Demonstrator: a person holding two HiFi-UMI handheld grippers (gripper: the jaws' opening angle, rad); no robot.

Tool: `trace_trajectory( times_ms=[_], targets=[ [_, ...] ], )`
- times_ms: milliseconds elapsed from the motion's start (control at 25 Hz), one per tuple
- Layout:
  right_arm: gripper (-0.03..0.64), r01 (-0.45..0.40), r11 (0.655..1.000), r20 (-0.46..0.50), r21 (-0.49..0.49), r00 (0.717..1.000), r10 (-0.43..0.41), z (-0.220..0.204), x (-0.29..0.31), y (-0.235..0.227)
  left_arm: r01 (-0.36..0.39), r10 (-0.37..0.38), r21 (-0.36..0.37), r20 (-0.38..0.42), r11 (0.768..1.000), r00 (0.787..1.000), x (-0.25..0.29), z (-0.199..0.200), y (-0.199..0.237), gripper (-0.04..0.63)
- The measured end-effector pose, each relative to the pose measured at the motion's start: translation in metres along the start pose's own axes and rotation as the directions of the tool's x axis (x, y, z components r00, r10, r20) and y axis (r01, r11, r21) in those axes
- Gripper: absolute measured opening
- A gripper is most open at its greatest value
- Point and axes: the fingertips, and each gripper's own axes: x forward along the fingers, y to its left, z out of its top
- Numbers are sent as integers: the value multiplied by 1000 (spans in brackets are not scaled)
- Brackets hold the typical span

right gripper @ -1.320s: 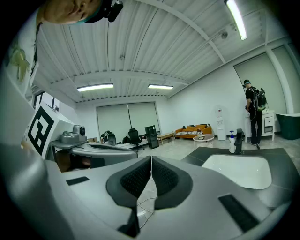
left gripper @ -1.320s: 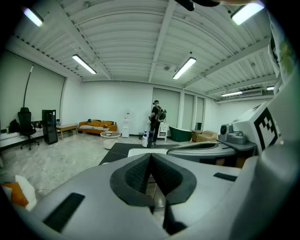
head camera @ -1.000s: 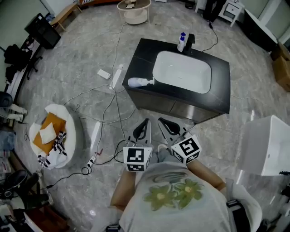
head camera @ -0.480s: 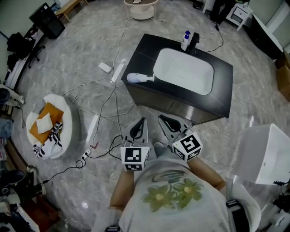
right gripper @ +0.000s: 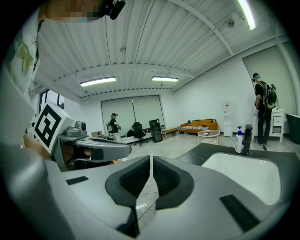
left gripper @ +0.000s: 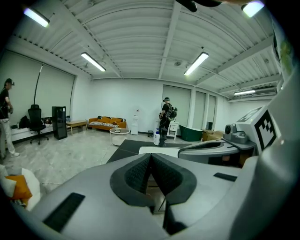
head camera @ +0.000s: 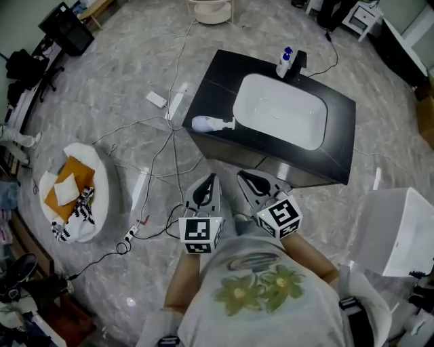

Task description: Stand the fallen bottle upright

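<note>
Shows the fallen bottle [head camera: 210, 123] on its side at the left edge of the black counter [head camera: 213, 88], just beside the white basin [head camera: 281, 112], with a pump bottle [head camera: 285, 62] upright behind. Leaves floor cables [head camera: 173, 159] between the counter and the left gripper [head camera: 211, 183] and right gripper [head camera: 243, 180], both at lower centre, shut tight on nothing. Against a second ago, pushes the round table [head camera: 211, 10] nearly off the top edge.

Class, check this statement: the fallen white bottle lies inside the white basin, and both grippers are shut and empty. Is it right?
Not quite. The head view shows the fallen white bottle on the black counter beside the white basin, not inside it. The left gripper and right gripper are indeed shut and empty.
</note>
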Motion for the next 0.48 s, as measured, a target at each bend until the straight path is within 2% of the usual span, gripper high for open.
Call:
trace_trajectory(
  times_ms=[480],
  targets=[
    [46, 72, 995, -74, 65, 995, -67, 23, 108, -70, 64, -64, 4, -53, 998, 997, 96, 33, 85, 18]
  ],
)
